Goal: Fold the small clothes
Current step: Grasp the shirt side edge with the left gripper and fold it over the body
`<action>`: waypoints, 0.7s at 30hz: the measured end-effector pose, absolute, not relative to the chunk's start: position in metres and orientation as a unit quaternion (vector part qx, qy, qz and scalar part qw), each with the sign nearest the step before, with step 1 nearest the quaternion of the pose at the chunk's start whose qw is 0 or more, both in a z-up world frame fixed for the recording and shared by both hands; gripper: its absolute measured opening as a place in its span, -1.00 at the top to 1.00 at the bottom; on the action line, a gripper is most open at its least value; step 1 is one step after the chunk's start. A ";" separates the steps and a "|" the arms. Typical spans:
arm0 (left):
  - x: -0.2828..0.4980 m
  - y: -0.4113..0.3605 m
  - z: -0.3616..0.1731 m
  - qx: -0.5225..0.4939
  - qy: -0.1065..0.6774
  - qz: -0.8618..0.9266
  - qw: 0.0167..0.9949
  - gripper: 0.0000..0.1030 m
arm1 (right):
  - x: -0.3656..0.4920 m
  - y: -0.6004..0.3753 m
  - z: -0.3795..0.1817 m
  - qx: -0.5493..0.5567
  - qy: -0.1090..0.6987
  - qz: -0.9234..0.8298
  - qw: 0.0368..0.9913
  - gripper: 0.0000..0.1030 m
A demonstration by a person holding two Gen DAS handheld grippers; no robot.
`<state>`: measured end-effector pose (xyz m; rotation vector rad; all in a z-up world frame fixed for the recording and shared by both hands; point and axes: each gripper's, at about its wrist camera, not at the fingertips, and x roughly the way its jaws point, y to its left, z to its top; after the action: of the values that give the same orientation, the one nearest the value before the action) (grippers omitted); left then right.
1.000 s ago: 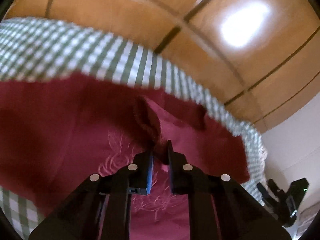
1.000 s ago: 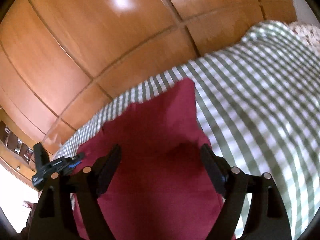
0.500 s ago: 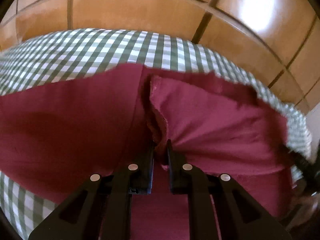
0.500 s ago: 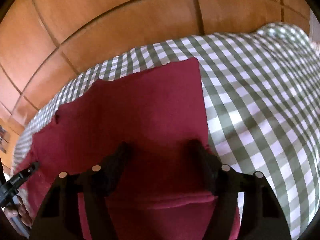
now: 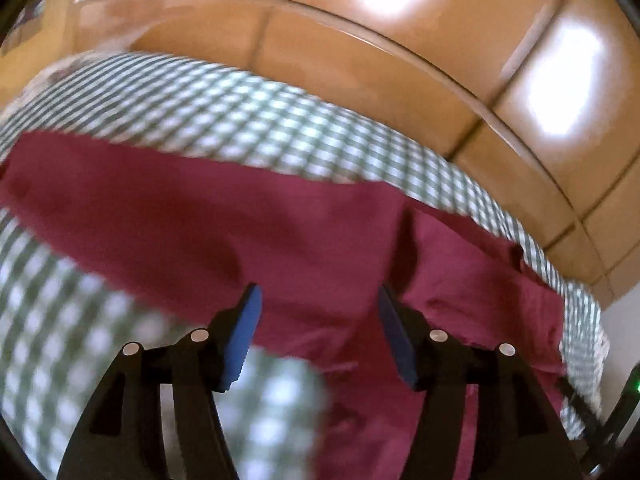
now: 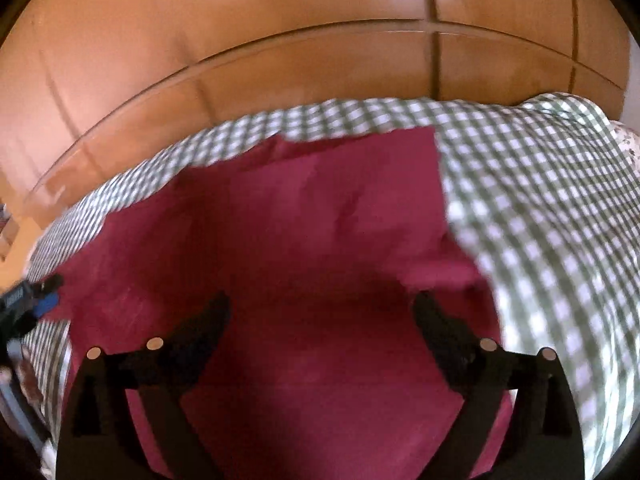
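Note:
A dark red garment [image 5: 280,232] lies spread on a green-and-white checked bedcover [image 5: 248,120]. My left gripper [image 5: 318,304] is open and empty just above the garment's near edge, with a folded-over flap [image 5: 472,280] to its right. In the right wrist view the same garment [image 6: 304,220] fills the middle. My right gripper [image 6: 322,312] is open wide and empty above the cloth. The left gripper's tip [image 6: 36,300] shows at the far left edge of that view.
A glossy wooden wardrobe wall [image 5: 360,60] rises behind the bed, also in the right wrist view [image 6: 280,40]. The checked bedcover [image 6: 540,200] extends to the right of the garment. A floral fabric [image 6: 628,140] peeks at the far right.
My left gripper has let go of the red fold it was pinching and opened. It has drawn back and left. The right gripper has stayed open over the garment.

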<state>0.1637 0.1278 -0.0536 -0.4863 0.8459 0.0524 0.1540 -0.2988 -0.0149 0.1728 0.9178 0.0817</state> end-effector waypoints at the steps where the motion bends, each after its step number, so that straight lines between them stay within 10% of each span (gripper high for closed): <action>1: 0.156 0.142 -0.054 -0.245 0.407 0.036 0.879 -0.14 | 0.150 -0.292 -0.017 0.075 0.444 0.043 0.892 -0.82; 21: 0.069 0.411 -0.075 -0.433 0.342 0.224 0.804 -0.14 | 0.125 -0.251 -0.056 0.018 0.467 0.048 0.883 -0.96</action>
<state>0.0692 0.4109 -0.0748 -0.9271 0.7331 0.4789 0.1253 -0.2512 -0.0556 0.0368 0.9713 0.0996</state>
